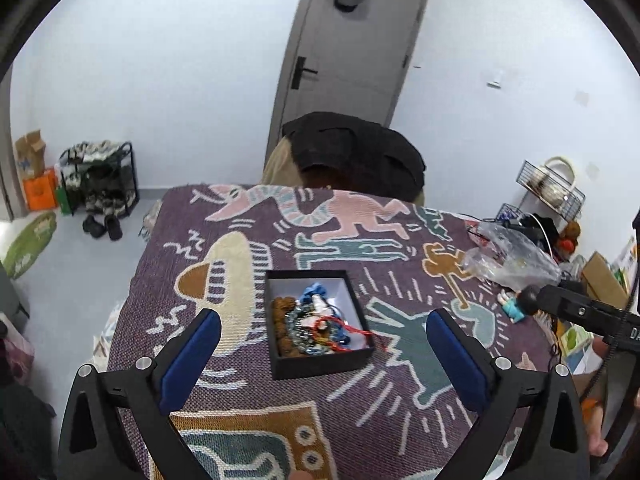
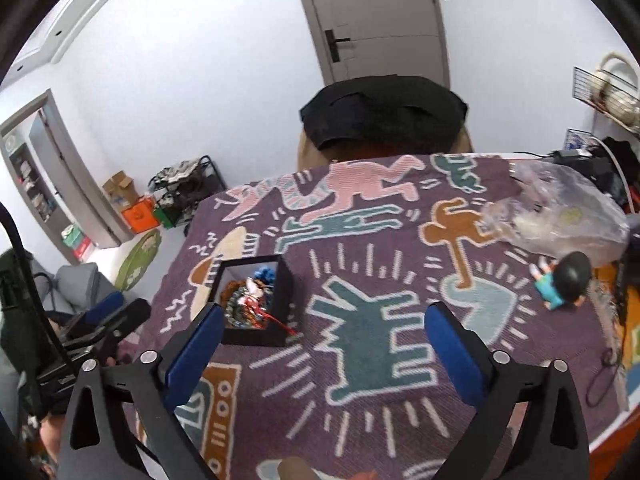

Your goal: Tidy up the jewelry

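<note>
A black open box (image 1: 320,364) with a white lining sits on the patterned purple tablecloth (image 1: 256,384). It holds a tangle of jewelry (image 1: 316,324): brown beads, a green bead bracelet, blue pieces and a red cord that hangs over the box's right edge. My left gripper (image 1: 324,330) is open and empty, its blue pads wide apart above and just before the box. In the right wrist view the box (image 2: 256,336) lies at the left, touching nothing. My right gripper (image 2: 324,320) is open and empty over the cloth, right of the box.
A clear plastic bag (image 1: 508,256) and a small figurine (image 2: 564,280) lie at the table's right side. A chair with a dark garment (image 1: 356,152) stands behind the table. Clutter and a wire rack (image 1: 556,188) fill the far right. The other gripper's body (image 1: 592,312) shows at right.
</note>
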Available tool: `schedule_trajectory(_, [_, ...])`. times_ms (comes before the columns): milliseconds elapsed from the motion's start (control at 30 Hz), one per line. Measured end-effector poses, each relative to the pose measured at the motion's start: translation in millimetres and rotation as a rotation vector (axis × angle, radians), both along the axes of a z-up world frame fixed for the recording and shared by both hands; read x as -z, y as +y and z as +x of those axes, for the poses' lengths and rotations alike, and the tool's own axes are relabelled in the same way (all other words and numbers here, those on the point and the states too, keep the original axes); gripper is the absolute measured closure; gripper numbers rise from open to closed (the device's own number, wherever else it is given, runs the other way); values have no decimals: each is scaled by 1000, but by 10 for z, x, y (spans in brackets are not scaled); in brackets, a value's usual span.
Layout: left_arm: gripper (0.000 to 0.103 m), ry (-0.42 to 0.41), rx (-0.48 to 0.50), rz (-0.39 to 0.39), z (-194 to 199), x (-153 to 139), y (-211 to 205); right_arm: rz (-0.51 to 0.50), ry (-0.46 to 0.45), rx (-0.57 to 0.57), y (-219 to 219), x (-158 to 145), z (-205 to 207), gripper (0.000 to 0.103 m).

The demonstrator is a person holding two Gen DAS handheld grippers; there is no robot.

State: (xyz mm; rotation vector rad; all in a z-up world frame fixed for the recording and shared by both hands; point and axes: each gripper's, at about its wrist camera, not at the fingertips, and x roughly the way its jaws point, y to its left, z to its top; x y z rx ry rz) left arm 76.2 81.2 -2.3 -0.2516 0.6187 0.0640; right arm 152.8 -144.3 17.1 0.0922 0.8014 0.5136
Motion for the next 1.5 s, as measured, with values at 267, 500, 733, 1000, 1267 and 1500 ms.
schedule_trajectory(267, [0,-43,26,106,-231,-249,-369,-19,-29,24,-279,-30,-178,0])
schedule_trajectory(500, [0,-73,27,153,-420,-427,-525,-32,-97,19,-409,-155,-409,0])
schedule_trajectory(733, [0,-116,29,199,-649,-567,-666,-31,-126,0,-561,-246,-625,0])
schedule_trajectory(1000, [0,-152,23,197,-922,-649,-708,-11,-130,-3,-757,-296,-792,0])
schedule_trajectory(1267, [0,-168,-9,179,-1022,-682,-632,10,-144,-10,-794,-326,-848,0])
schedule_trajectory(1500, [0,-165,-10,182,-1057,-683,-621,3,-139,-23,-735,-313,-868,0])
